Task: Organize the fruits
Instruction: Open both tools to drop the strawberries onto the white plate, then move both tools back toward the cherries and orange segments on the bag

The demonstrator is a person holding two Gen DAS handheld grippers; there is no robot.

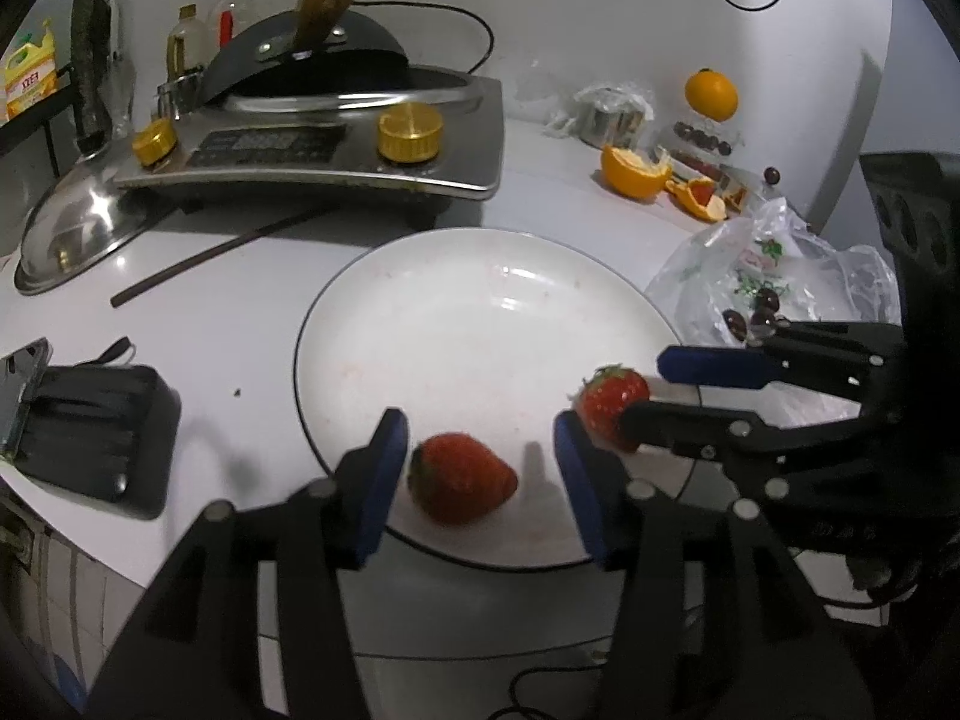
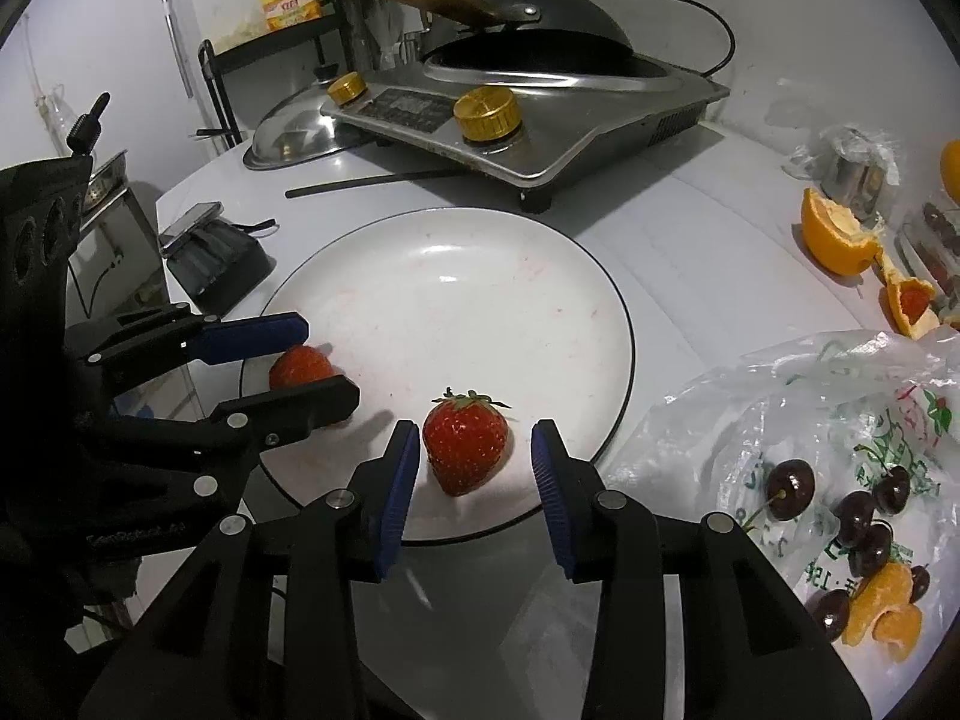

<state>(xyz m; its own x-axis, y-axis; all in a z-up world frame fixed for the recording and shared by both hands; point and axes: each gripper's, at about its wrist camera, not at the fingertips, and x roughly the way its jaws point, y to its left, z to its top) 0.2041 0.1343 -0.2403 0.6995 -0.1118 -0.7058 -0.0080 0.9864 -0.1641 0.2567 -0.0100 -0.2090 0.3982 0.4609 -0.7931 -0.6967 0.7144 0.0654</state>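
Sitting on the white plate on the counter, two strawberries: left gripper is straddling one strawberry, released, pads clear; right gripper is straddling the other strawberry, also released. Cherries are lying on a plastic bag beside.

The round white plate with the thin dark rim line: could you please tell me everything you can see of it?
The round white plate with the thin dark rim line looks like glossy ceramic, shallow, lying flat on the white tabletop in front of the steel cooker. Faint pinkish smears mark its surface. Two red strawberries rest near its front edge: one between the left gripper's open blue pads, one between the right gripper's open pads. A crumpled clear plastic bag lies beside its rim.
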